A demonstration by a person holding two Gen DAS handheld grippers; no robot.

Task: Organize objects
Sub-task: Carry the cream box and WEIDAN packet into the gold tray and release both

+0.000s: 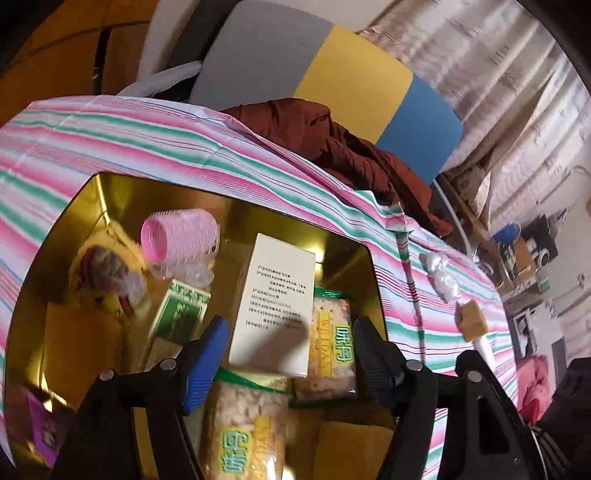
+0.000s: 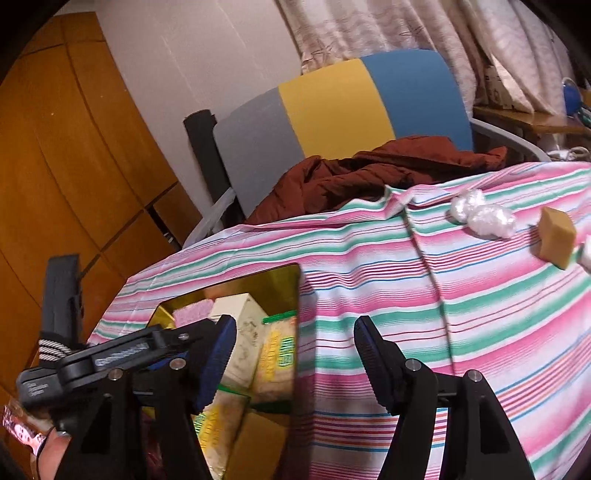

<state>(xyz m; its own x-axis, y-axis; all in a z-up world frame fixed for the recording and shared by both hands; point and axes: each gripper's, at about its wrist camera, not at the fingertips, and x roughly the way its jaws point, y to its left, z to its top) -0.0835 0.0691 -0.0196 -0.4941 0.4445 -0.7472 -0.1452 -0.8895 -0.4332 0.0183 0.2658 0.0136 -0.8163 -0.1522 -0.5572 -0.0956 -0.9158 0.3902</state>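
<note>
A gold tin (image 1: 343, 236) sits sunk in the pink, green and white striped cloth (image 1: 147, 140). It holds a pink hair roller (image 1: 177, 236), a green box (image 1: 181, 310), a tall white box (image 1: 273, 302) and two biscuit packets (image 1: 332, 347) (image 1: 247, 424). My left gripper (image 1: 290, 363) hovers over the tin, open; the white box stands between its fingers with a gap on each side. My right gripper (image 2: 295, 354) is open and empty above the cloth, just right of the tin (image 2: 284, 273). A clear plastic wad (image 2: 484, 218) and a tan block (image 2: 557, 236) lie on the cloth at the far right.
A chair with a grey, yellow and blue back (image 2: 332, 107) stands behind the table, a brown jacket (image 2: 369, 173) heaped on its seat. A wooden wardrobe (image 2: 55, 166) is at the left and curtains (image 2: 369, 29) at the back. A purple packet (image 1: 40, 432) lies in the tin's near left corner.
</note>
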